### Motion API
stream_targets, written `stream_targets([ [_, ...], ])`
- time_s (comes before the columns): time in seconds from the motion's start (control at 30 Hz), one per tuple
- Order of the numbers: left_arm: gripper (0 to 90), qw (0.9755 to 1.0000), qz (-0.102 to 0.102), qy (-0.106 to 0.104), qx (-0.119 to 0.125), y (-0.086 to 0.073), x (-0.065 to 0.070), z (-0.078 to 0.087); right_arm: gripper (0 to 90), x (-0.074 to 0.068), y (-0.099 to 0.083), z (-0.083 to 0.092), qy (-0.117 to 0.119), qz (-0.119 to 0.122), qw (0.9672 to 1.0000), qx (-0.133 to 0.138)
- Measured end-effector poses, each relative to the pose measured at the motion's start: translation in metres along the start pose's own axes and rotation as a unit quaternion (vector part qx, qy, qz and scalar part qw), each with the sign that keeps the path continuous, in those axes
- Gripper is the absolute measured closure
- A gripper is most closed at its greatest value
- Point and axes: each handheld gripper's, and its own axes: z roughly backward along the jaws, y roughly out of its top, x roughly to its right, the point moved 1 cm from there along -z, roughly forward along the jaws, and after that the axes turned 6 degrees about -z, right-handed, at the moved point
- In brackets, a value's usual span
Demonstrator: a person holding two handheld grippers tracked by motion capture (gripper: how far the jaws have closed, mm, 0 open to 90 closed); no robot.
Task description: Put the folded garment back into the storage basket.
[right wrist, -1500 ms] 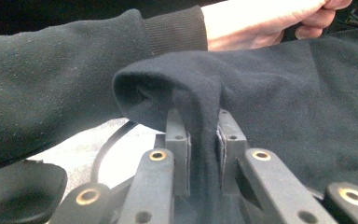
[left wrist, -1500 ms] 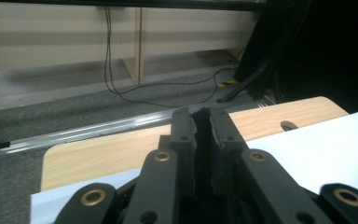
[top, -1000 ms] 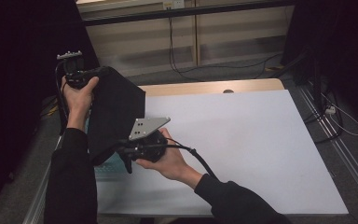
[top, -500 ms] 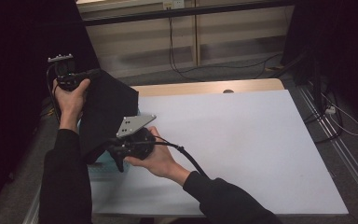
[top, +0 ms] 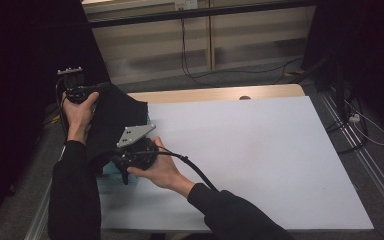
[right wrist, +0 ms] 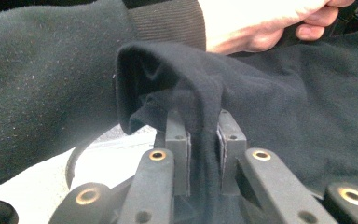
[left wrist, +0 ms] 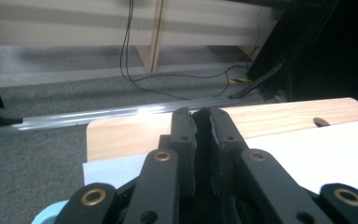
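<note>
A black cloth (top: 111, 120) hangs over the table's left edge, stretched between my two grippers. My left gripper (top: 96, 89) holds its upper far corner, off the table's left side. In the left gripper view its jaws (left wrist: 200, 128) stand nearly together with dark fabric pinched between the pads. My right gripper (top: 121, 161), with a grey plate on top, grips the cloth's lower near edge. In the right gripper view a fold of the cloth (right wrist: 191, 88) drapes down between the pads of that gripper (right wrist: 204, 140), which press on it.
A white sheet (top: 260, 150) covers most of the wooden table (top: 205, 93). A light blue thing (top: 109, 175) lies under the cloth near the right gripper. Grey carpet, cables and a metal rail lie beyond the table. The person's left hand (right wrist: 261, 23) shows behind the cloth.
Both hands have moved left and a little down, carrying the black cloth toward the table's left edge. Both grips on the cloth have stayed the same.
</note>
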Motion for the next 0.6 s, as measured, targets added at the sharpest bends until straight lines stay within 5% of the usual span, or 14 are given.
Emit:
stream_targets([
  [0.6, 81.7, 0.9996, 0.002, 0.001, -0.028, -0.029, -0.015, -0.009, 79.3, 0.003, -0.019, -0.029, 0.002, -0.014, 0.9994, -0.03],
])
